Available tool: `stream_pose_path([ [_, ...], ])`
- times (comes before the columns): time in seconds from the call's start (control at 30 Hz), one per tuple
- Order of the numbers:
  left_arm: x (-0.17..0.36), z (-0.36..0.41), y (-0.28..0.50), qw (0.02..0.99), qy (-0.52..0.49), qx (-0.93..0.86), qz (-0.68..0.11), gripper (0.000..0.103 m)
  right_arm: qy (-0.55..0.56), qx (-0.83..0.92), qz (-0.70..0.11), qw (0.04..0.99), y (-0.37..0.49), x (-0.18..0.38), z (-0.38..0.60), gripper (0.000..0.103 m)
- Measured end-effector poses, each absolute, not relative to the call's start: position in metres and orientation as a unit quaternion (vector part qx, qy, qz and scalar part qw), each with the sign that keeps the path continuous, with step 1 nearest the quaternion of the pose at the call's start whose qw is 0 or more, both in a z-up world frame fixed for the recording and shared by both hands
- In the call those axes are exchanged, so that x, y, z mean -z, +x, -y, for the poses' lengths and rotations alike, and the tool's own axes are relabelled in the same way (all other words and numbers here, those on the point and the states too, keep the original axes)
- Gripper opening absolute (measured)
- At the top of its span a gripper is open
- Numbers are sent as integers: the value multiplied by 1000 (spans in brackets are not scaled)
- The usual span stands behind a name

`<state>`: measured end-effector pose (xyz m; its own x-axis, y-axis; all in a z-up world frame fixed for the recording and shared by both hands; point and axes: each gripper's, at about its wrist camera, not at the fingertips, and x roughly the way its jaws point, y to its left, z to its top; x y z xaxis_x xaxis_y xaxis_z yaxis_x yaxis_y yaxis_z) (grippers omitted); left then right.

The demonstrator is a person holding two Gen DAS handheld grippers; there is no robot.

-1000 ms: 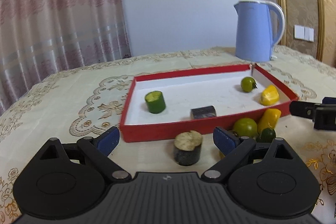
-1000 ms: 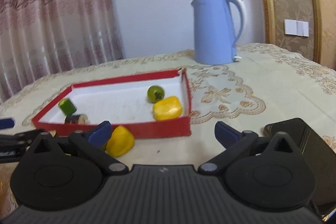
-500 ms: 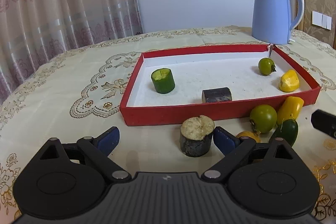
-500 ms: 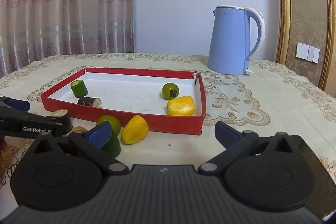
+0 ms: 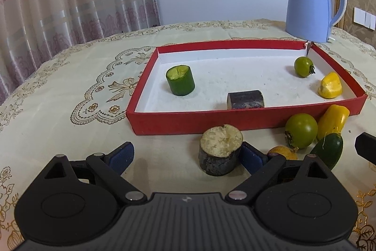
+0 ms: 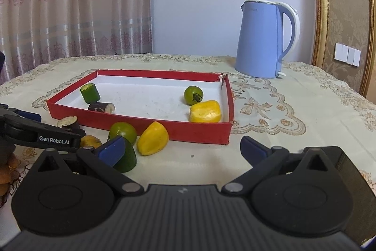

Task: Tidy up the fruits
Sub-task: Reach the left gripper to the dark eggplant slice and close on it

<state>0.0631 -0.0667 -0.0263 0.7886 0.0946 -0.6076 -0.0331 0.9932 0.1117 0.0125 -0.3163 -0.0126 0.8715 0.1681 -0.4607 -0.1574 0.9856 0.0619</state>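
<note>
A red tray holds a green cucumber piece, a dark eggplant piece, a small green tomato and a yellow pepper piece. In front of the tray on the cloth lie an eggplant stump, a green tomato, a yellow pepper, a dark green cucumber end and a small orange fruit. My left gripper is open, with the stump between its fingers, close to the right one. My right gripper is open, its left finger over the cucumber end.
A blue kettle stands behind the tray's far right corner. A dark phone lies under my right gripper's right side. A patterned cloth covers the table, and curtains hang behind on the left.
My left gripper has moved forward toward the eggplant stump, which now sits between its fingers. The right gripper has swung left and back, bringing the loose fruit into view. Both stayed open.
</note>
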Motion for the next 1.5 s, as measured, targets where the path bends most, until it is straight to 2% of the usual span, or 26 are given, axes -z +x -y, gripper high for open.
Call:
stream_pose_path([
  [1.1, 27, 68, 60, 948, 47, -20, -313, 95, 14, -85, -249, 965, 17, 15, 317, 103],
  [1.37, 28, 65, 62, 947, 29, -10, -320, 80, 21, -88, -254, 963, 19, 16, 319, 103],
  [1.5, 28, 63, 61, 948, 22, -5, -318, 68, 23, -90, -253, 963, 18, 16, 319, 103],
])
